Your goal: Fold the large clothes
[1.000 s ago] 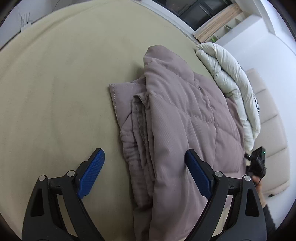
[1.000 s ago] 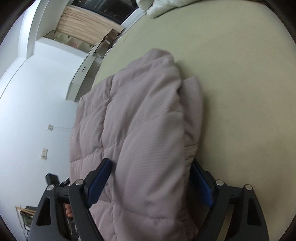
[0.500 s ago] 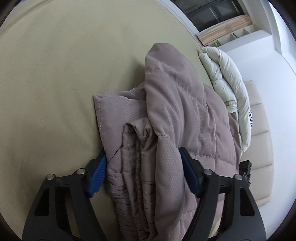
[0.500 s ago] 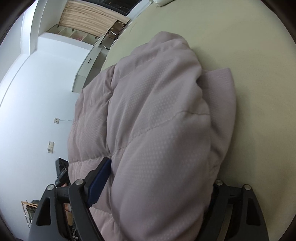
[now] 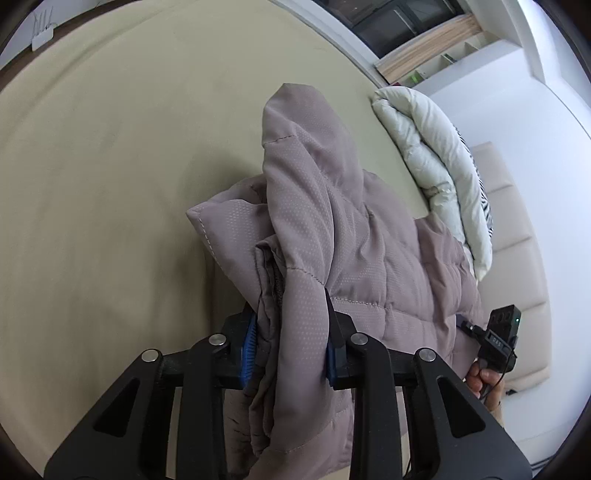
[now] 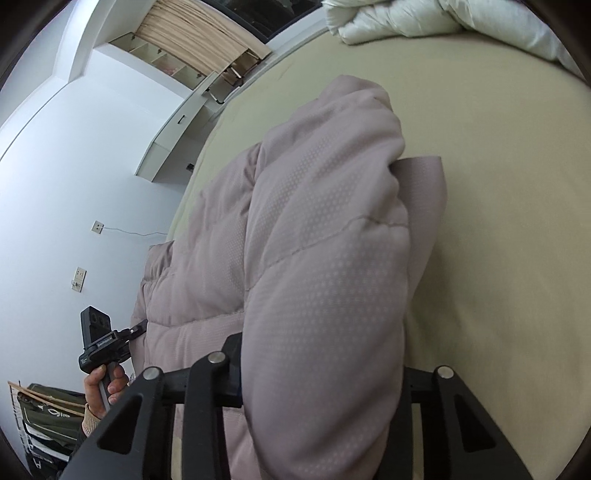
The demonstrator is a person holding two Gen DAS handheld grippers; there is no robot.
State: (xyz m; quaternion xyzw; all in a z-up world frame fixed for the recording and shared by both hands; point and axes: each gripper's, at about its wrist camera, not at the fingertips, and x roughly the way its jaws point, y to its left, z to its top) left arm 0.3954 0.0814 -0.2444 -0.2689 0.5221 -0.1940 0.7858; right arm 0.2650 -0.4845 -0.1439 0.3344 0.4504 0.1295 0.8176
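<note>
A mauve quilted puffer jacket lies partly folded on a beige bed. My left gripper is shut on a bunched edge of the jacket, its blue pads pressed into the fabric. In the right wrist view the jacket bulges over my right gripper, which is shut on a thick fold of it; the right fingertip is hidden by fabric. Each view shows the other hand-held gripper at the jacket's far side.
A white duvet lies heaped along the bed's far edge, next to a cream upholstered headboard. The duvet also shows in the right wrist view. White wall, shelves and a window lie beyond the bed.
Both grippers moved forward onto the jacket and closed on its folds. They stood open around the fabric one second ago.
</note>
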